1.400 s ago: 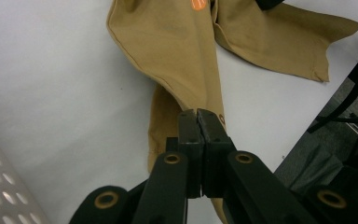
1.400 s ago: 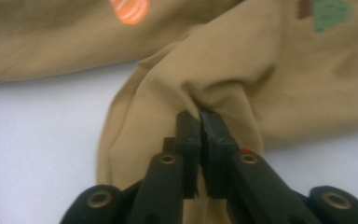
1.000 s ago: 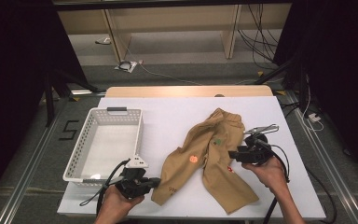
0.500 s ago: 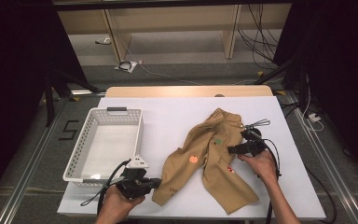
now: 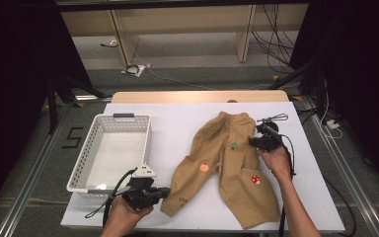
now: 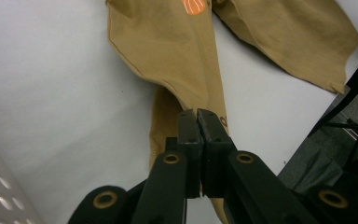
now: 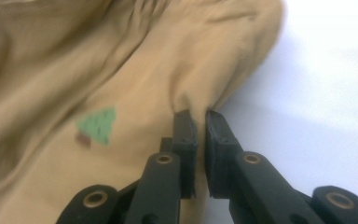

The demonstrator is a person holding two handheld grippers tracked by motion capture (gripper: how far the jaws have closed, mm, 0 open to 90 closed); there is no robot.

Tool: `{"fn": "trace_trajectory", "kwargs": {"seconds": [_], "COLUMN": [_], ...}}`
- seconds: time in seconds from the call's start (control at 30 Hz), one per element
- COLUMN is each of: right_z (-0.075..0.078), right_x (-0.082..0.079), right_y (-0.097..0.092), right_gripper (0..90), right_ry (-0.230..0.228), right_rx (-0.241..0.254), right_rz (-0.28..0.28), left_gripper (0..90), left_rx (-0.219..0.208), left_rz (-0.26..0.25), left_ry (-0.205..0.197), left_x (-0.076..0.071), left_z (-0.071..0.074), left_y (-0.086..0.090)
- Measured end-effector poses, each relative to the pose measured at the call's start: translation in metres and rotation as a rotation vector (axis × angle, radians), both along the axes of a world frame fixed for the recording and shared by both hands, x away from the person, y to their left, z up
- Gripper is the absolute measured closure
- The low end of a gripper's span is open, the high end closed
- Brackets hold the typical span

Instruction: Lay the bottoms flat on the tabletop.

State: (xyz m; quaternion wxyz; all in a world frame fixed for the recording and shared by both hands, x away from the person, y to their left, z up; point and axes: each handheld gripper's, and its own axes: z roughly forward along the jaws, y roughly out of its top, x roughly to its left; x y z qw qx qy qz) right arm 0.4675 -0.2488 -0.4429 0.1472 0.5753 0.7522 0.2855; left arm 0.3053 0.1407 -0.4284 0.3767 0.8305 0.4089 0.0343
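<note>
Claw on the right (image 5: 255, 142) has just been closing, and in the right gripper view (image 7: 199, 114) its jaws pinch a small fold at the right edge of the tan trousers (image 5: 227, 168), near the waist and just right of a green tree patch (image 7: 98, 125). Left claw (image 5: 167, 190) is clamped tight on the hem of the near-left leg; in the left gripper view (image 6: 197, 114) the jaws meet with cloth between them.

These trousers lie spread on the white tabletop (image 5: 177, 123), waist at the far side, legs fanning toward the near edge, with an orange patch (image 5: 203, 167) on the left leg and a red mushroom patch (image 5: 255, 180) on the right. To the left stands a white basket (image 5: 128, 124), apart from the cloth.

Risk, as I judge it: the right pinch takes only a thin ridge of fabric, so a quick pull could slide it free; and since the two holds sit well apart, lifting unevenly may drag the right leg off the near edge or bunch the cloth.

Only the high view gives the whole layout and the basket. The gripper views alone reveal how much cloth each pair of jaws truly has, and the tree patch in detail
</note>
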Motion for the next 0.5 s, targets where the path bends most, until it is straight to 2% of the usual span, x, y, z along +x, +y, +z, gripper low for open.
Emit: {"fn": "trace_trajectory", "kwargs": {"seconds": [0.1,0.13,0.2,0.23,0.33,0.37,0.43,0.5], "right_z": [0.007,0.011,0.011,0.01,0.006,0.004,0.002,0.004], "right_x": [0.007,0.014,0.016,0.022,0.027,0.028,0.028,0.024], "right_y": [-0.002,-0.002,-0.002,-0.002,-0.005,-0.008,-0.011,-0.011], "right_gripper": [84.7,84.6,84.6,84.5,83.0,81.4,70.7,61.5], "right_ry": [-0.016,-0.019,-0.018,-0.017,-0.006,-0.004,0.009,0.01], "right_rx": [-0.007,-0.022,-0.032,-0.063,-0.084,-0.079,-0.059,-0.036], "right_rz": [-0.011,-0.019,-0.023,-0.038,-0.06,-0.065,-0.074,-0.058], "left_gripper": [87.3,87.2,86.5,86.5,84.4,84.4,83.5,77.9], "left_rx": [-0.002,-0.007,-0.008,-0.016,-0.029,-0.031,-0.038,-0.046], "left_rz": [0.008,0.016,0.021,0.031,0.046,0.048,0.05,0.049], "left_ry": [-0.006,-0.013,-0.017,-0.027,-0.036,-0.037,-0.041,-0.026], "left_x": [0.0,0.0,0.0,0.0,0.001,0.001,0.0,0.0], "left_z": [0.0,0.0,0.001,0.002,0.003,0.004,0.004,0.005], "left_y": [0.001,0.001,0.002,0.003,0.005,0.006,0.007,0.007]}}
